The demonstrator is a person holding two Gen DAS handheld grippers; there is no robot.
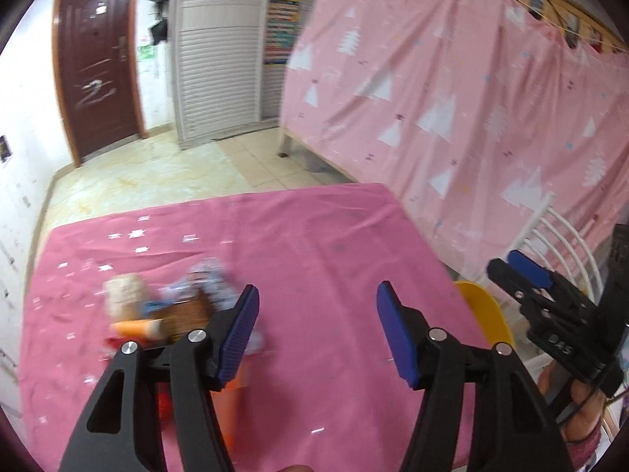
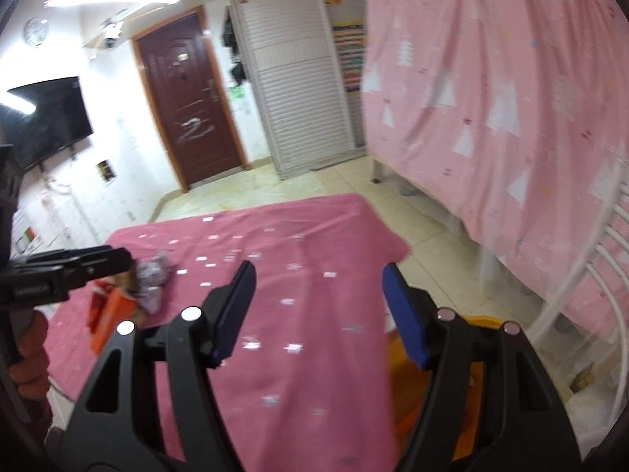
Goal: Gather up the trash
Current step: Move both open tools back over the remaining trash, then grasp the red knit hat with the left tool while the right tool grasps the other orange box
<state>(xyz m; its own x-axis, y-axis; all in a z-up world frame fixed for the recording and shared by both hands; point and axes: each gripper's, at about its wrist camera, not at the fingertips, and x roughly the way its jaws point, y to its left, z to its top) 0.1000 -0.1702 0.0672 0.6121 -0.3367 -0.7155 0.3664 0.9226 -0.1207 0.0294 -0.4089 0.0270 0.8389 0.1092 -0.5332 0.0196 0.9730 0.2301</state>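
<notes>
Hovering over pink tablecloth point(image 1: 314, 244): left gripper point(image 1: 317, 310) and right gripper point(image 2: 318, 299), both spread, nothing held; trash pile point(image 1: 169, 306), blurred, perhaps wrappers and an orange carton, lies left; step judged: approach; a pinch is called for next.

Matt pink cloth point(image 1: 314, 244), ribbed blue pads point(image 1: 240, 334), crumpled trash point(image 1: 157, 306).
</notes>
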